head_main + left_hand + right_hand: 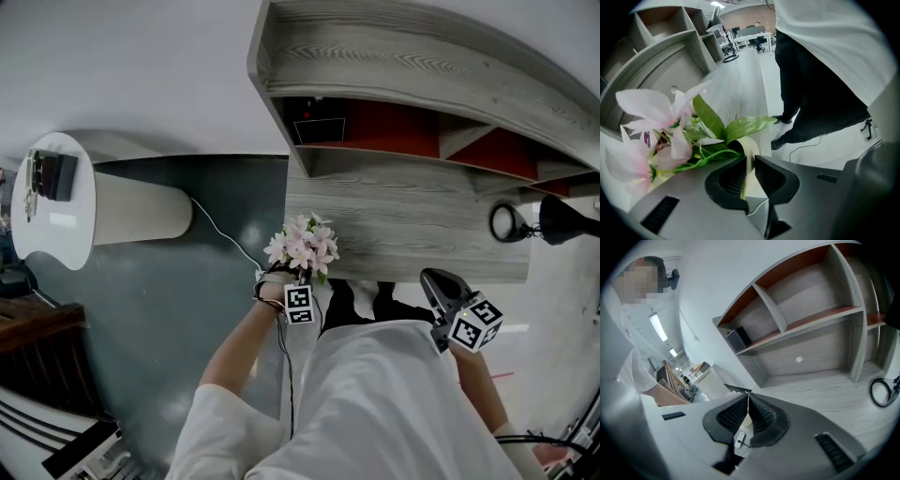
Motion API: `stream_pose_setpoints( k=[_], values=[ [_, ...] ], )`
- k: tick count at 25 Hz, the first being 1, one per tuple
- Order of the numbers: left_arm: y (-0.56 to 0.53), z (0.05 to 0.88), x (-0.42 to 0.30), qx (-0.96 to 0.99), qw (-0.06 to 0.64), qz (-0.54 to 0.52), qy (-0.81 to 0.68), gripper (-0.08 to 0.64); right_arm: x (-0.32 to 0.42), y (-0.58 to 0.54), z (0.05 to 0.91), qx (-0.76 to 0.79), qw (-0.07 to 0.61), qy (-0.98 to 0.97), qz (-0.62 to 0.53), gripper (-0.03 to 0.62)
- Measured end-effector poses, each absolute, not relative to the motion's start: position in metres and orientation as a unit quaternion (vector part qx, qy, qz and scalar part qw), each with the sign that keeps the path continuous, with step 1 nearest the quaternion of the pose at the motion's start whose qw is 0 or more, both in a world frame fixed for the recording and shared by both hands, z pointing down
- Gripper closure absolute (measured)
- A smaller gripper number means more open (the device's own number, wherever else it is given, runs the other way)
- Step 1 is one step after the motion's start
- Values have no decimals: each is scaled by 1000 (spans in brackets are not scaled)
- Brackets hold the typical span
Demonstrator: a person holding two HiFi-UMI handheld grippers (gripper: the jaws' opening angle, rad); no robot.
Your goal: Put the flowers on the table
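A bunch of pale pink flowers (302, 246) with green leaves hangs over the near left corner of the grey wooden desk (412, 225). My left gripper (298, 283) is shut on its cream-wrapped stem just below the blooms. In the left gripper view the blooms (656, 136) and leaves spread left of the jaws, and my left gripper (749, 164) pinches the pale stem wrap over the desk (745, 89). My right gripper (442, 289) is held off the desk's near edge, to the right. Seen from its own camera, the right gripper (748, 397) is shut with nothing in it.
A hutch of shelves (394, 84) rises at the back of the desk, with a small black box (739, 338) in one bay. A black lamp (562, 220) and a ring-shaped object (507, 223) stand at the desk's right end. A round white table (56, 202) stands left; a cable (220, 234) trails on the floor.
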State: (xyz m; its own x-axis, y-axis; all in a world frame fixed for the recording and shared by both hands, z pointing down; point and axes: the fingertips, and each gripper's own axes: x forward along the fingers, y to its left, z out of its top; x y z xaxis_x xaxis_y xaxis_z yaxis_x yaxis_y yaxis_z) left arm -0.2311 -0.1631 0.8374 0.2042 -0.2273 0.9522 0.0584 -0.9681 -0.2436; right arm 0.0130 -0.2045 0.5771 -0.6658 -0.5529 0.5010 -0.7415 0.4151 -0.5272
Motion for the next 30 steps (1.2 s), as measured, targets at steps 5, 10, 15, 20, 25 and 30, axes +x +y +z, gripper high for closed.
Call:
stream_pose_setpoints(
  k=[5, 10, 15, 20, 25, 30],
  values=[
    [-157, 835, -232, -783, 103, -612, 52, 462, 2, -210, 576, 393, 122, -832, 372, 572],
    [-157, 824, -230, -801, 105, -585, 69, 451, -1, -209, 577, 405, 115, -826, 373, 572],
    [-156, 809, -231, -817, 105, -560, 94, 453, -5, -198, 586, 414, 113, -818, 382, 572],
    [-161, 780, -229, -829, 112, -525, 156, 456, -5, -183, 587, 407, 113, -824, 379, 572],
    [-152, 744, -219, -840, 91, -485, 225, 543, -4, -173, 581, 383, 112, -840, 367, 572],
    [-124, 727, -211, -842, -16, -444, 306, 549, 4, -151, 575, 351, 125, -861, 347, 572]
  ],
)
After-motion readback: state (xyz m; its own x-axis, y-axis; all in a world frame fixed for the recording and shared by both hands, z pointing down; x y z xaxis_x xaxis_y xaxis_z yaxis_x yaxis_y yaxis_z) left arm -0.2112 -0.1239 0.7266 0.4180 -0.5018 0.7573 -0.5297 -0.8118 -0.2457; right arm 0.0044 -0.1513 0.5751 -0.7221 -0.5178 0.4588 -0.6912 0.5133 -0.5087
